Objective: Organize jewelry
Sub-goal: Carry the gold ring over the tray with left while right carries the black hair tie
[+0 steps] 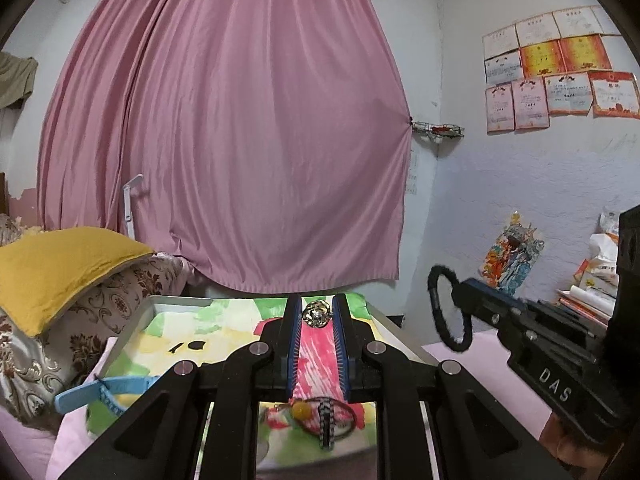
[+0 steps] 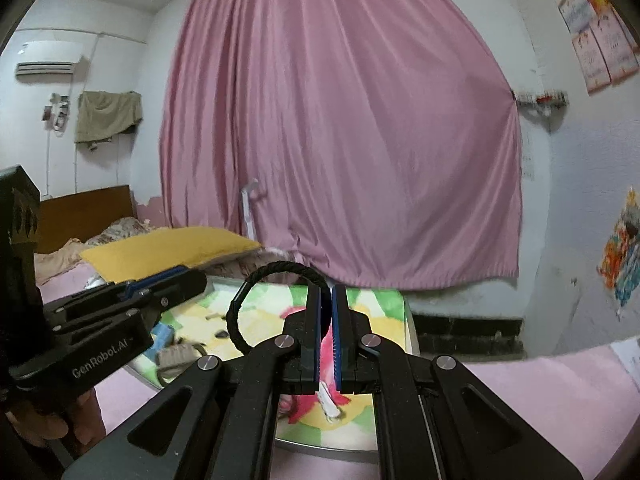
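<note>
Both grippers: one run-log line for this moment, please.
left gripper: shut on silver trinket | right gripper: shut on black braided bracelet | both raised over tray | blue band on tray

Between the left gripper's [image 1: 316,312] ribbed blue plastic pads sat a shiny metal ornament [image 1: 315,314]. The right gripper's [image 2: 326,300] pads pinched a matt black braided cord bracelet [image 2: 240,320]. Below both jaws lay a glossy printed tray [image 1: 132,320] on smooth pink cloth [image 1: 472,364].
</note>
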`<state>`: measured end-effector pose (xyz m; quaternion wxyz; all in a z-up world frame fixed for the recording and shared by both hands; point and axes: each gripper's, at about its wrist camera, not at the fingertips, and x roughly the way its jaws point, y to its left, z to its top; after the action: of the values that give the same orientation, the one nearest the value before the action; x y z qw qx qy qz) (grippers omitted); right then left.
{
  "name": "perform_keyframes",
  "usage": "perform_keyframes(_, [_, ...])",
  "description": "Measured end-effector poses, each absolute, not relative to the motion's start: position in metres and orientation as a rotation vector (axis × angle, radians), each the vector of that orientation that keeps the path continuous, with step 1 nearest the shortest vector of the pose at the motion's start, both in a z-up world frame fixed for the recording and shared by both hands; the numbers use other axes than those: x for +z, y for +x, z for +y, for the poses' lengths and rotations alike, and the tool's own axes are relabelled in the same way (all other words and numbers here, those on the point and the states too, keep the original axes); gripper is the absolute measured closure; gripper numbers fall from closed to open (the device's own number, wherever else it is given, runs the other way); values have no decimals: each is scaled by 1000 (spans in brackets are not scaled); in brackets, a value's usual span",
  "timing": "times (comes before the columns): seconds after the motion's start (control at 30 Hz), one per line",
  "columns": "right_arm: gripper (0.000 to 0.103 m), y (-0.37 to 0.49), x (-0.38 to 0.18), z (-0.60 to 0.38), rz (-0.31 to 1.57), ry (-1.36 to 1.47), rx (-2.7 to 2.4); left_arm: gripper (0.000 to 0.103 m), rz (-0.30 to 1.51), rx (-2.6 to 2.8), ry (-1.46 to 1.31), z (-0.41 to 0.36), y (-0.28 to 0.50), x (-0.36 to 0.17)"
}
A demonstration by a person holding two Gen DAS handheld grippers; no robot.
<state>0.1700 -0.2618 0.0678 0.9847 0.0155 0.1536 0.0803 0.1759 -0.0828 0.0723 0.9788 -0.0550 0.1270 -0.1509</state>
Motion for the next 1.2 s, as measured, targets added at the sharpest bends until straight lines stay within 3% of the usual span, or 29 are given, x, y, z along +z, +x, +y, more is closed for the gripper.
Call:
perform_keyframes(0.47, [99, 225, 13, -286, 651, 104, 138, 89, 639, -338, -30, -109, 232, 24])
perform_keyframes(1.2, [98, 237, -3, -276, 784, 83, 164, 88, 746, -326, 36, -118, 238, 14])
